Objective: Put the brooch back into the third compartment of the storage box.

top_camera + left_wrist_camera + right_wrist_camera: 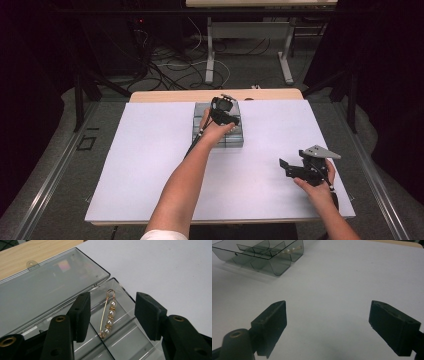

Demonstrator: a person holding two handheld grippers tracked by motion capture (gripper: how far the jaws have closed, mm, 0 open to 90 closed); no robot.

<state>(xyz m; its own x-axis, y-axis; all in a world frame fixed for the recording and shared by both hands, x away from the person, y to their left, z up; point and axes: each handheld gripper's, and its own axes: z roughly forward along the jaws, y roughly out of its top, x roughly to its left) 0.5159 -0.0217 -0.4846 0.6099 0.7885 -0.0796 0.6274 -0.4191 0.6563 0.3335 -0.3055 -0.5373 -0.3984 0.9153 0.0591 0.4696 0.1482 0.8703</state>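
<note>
In the high view, the near part of the clear compartment box (218, 131) is covered by the left hand (214, 131) and the left gripper (223, 111); its contents are too small to be told there. In the left gripper view, the box (120, 337) is cut off by the bottom edge, and its open lid (42, 287) by the left edge. The lower end of the pearl pin (108, 315) is partly masked by a compartment divider, so its clasp cannot be made out. In the right gripper view, the box (262, 255) is cropped by the top edge, and a pale item inside it is blurred by the tinted wall.
</note>
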